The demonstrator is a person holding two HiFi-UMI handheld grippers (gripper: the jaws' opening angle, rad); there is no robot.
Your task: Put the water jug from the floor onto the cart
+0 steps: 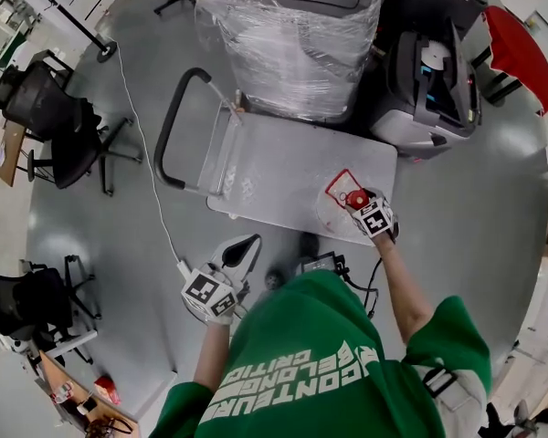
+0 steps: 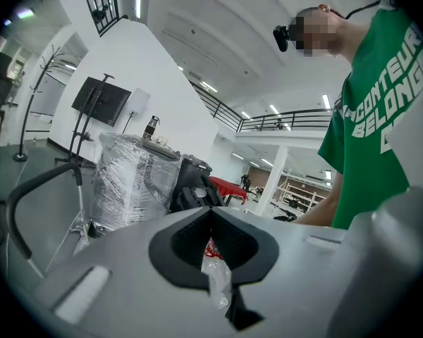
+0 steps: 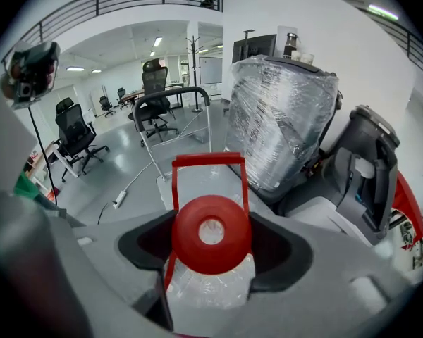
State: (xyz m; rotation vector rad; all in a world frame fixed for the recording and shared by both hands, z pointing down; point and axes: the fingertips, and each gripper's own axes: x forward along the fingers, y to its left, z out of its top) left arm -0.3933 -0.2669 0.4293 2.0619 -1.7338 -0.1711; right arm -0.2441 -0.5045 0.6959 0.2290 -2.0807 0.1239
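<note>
The clear water jug with a red cap and a raised red carry handle is at the near right corner of the grey cart deck. I cannot tell whether it rests on the deck. My right gripper is shut on the jug's neck just under the cap, which fills the space between its jaws. My left gripper hangs over the floor by the cart's near edge, jaws together and holding nothing. Through the slit below its pads I see a bit of the jug.
The cart's black push handle is at its left end. A plastic-wrapped load stands behind the cart, with a grey-black machine to its right. Office chairs and a white cable lie on the floor to the left.
</note>
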